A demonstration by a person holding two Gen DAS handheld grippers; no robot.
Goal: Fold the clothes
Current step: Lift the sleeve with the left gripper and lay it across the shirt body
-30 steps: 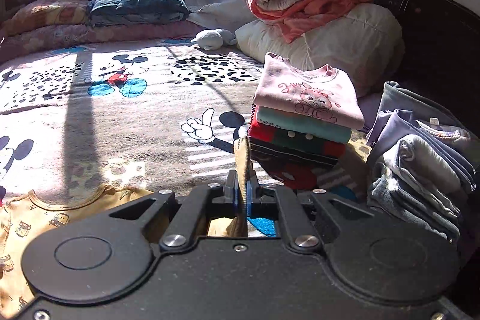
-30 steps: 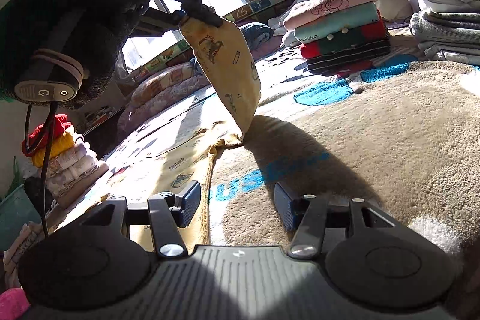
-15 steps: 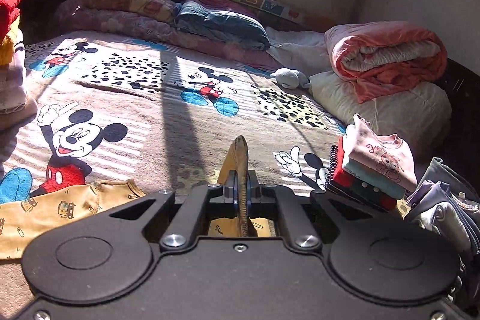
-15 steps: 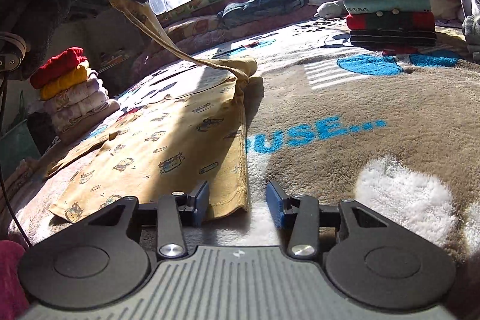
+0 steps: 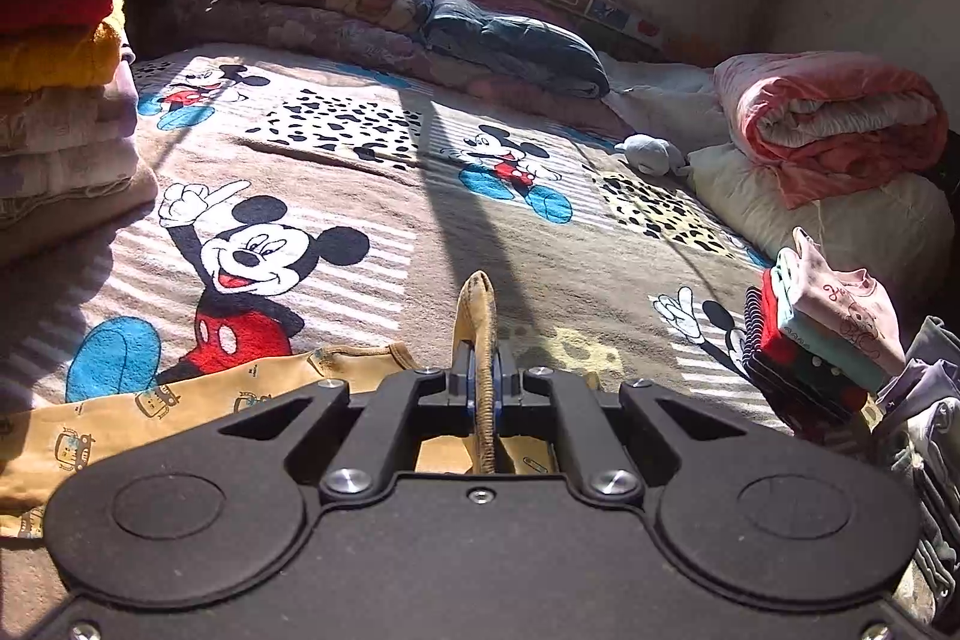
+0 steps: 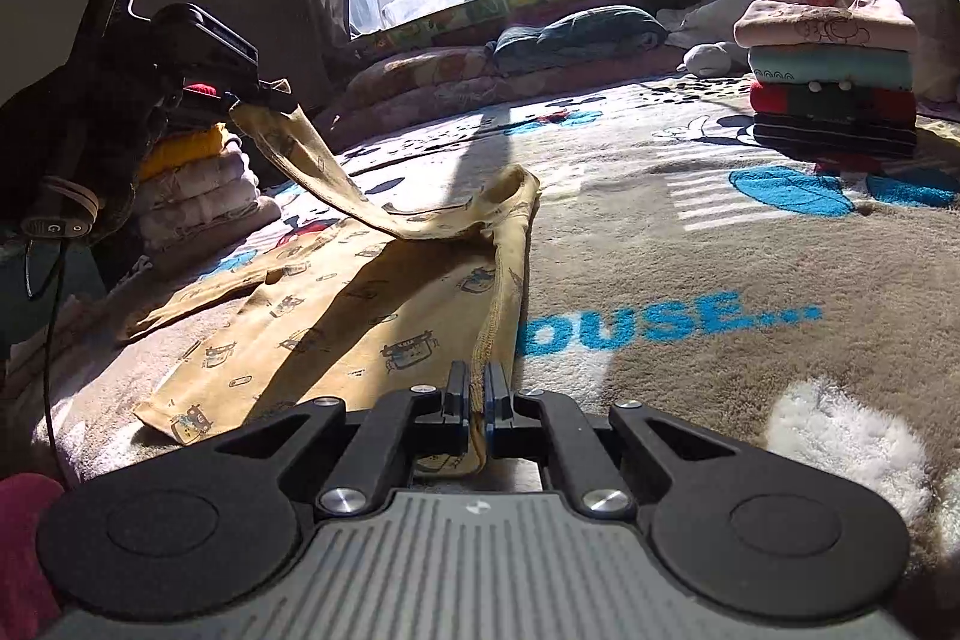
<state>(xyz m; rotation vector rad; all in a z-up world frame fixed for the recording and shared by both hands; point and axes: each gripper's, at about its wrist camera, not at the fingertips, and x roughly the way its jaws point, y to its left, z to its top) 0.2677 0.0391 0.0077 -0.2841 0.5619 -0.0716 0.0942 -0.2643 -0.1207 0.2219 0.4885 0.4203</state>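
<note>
**Both grippers clamped on the yellow garment, ready to fold**

A sunlit bedroom: a bed under a window, covered by a brown cartoon-mouse blanket (image 5: 372, 196) that serves as the folding surface.

In the right wrist view, the right gripper (image 6: 474, 400) has its jaws clenched on the stitched hem of a yellow printed garment (image 6: 336, 316), the fabric pinched between the blue pads. From there the hem runs straight forward along the blanket, so the garment's long axis lies ahead of the right jaws, with the body of the cloth spread flat to the left of that edge. At the far end the fabric rises off the blanket to the left gripper (image 6: 264, 91), which is held above the garment and grasps its other end, a strip hanging slack between the two. The left wrist view confirms this: the left gripper (image 5: 480, 376) is shut on a folded yellow edge standing up between its pads, with the rest of the garment lying below and to its left.

The right hand is low at the near end and the left high at the far end, so the likely move is carrying the lifted end over the flat body.

Right of the garment, blue letters on the blanket read "OUSE...". Beyond that lettering stands a stack of folded clothes (image 6: 831, 76); left of the garment sits another pile (image 5: 60, 58), red on top.
</note>
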